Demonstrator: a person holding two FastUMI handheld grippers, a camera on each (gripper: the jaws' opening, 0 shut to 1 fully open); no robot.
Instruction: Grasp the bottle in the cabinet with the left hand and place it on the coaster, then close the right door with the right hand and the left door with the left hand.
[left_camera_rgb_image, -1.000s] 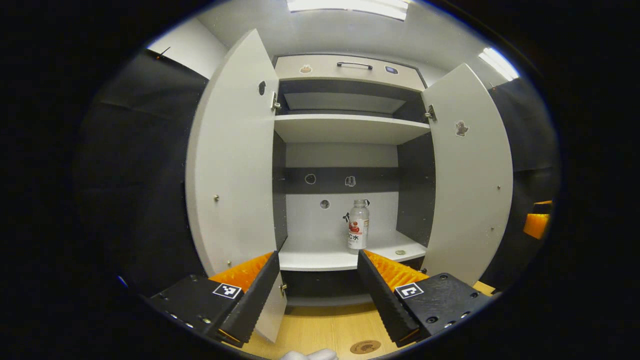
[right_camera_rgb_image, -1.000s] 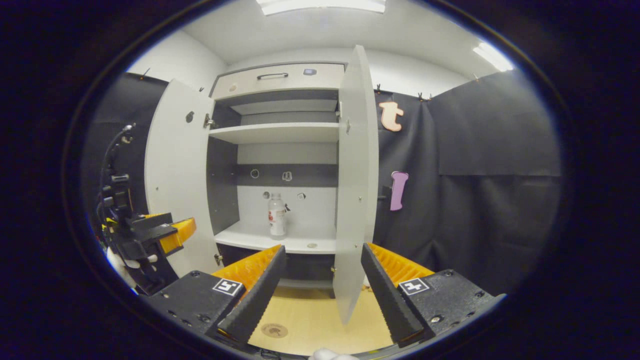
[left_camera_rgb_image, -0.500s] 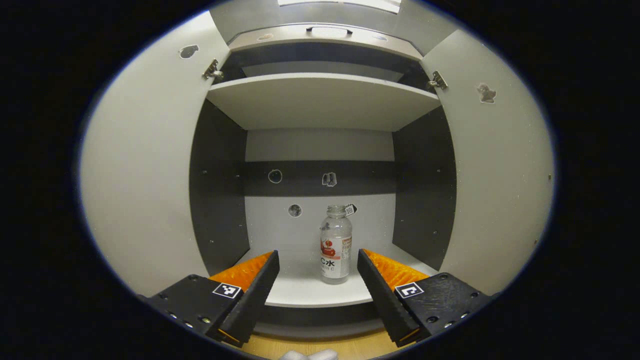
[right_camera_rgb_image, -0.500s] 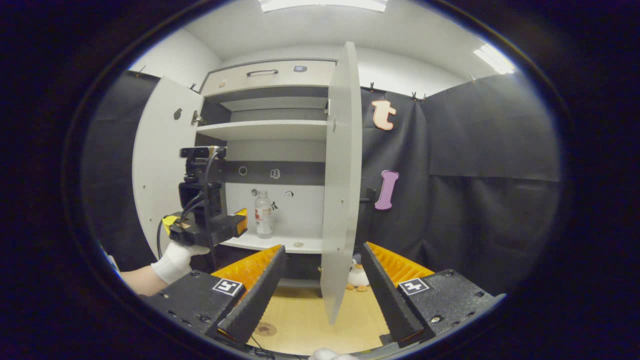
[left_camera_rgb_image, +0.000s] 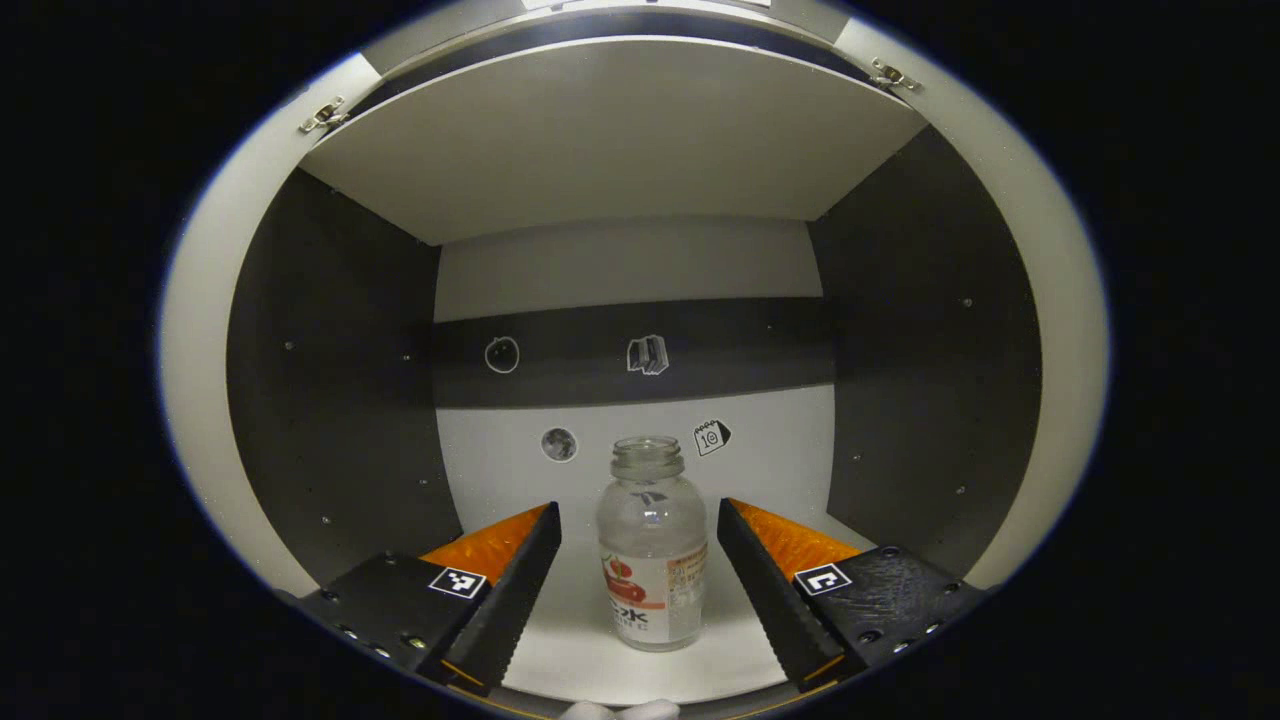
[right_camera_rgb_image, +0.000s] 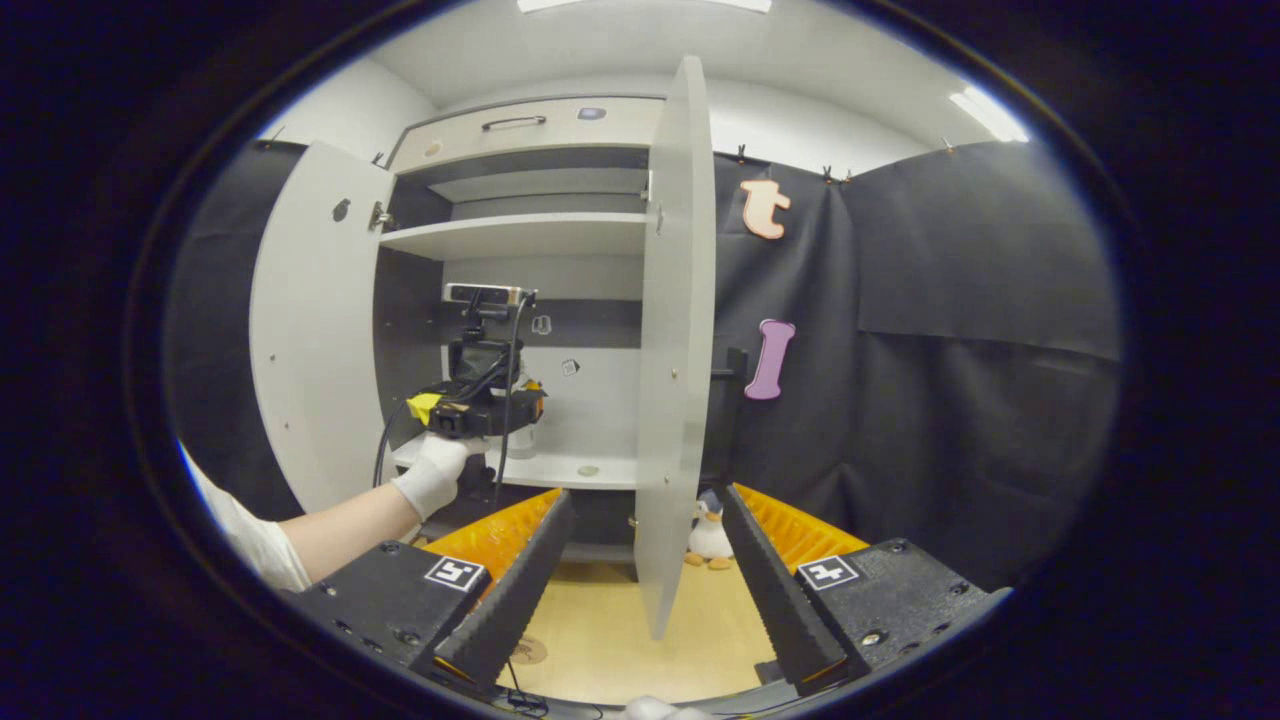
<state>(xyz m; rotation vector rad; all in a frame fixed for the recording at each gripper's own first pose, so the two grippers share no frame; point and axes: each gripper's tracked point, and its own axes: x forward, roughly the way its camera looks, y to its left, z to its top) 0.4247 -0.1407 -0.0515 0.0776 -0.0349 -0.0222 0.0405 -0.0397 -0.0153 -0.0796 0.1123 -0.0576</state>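
Bottle (left_camera_rgb_image: 652, 560) between wide-open left gripper (left_camera_rgb_image: 638, 570) fingers, untouched; right gripper (right_camera_rgb_image: 645, 575) open, empty.

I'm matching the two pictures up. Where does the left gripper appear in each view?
Left gripper view: the left gripper shows at the bottom, its fingers open either side of the bottle.
Right gripper view: left of centre, inside the open cabinet, held by a gloved hand.
Shared landmark: the book sticker on the back wall's dark band.

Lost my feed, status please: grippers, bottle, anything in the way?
Left gripper open, straddling bottle, not gripping. Right gripper open, held back facing right door. Bottle upright on shelf. Nothing blocking.
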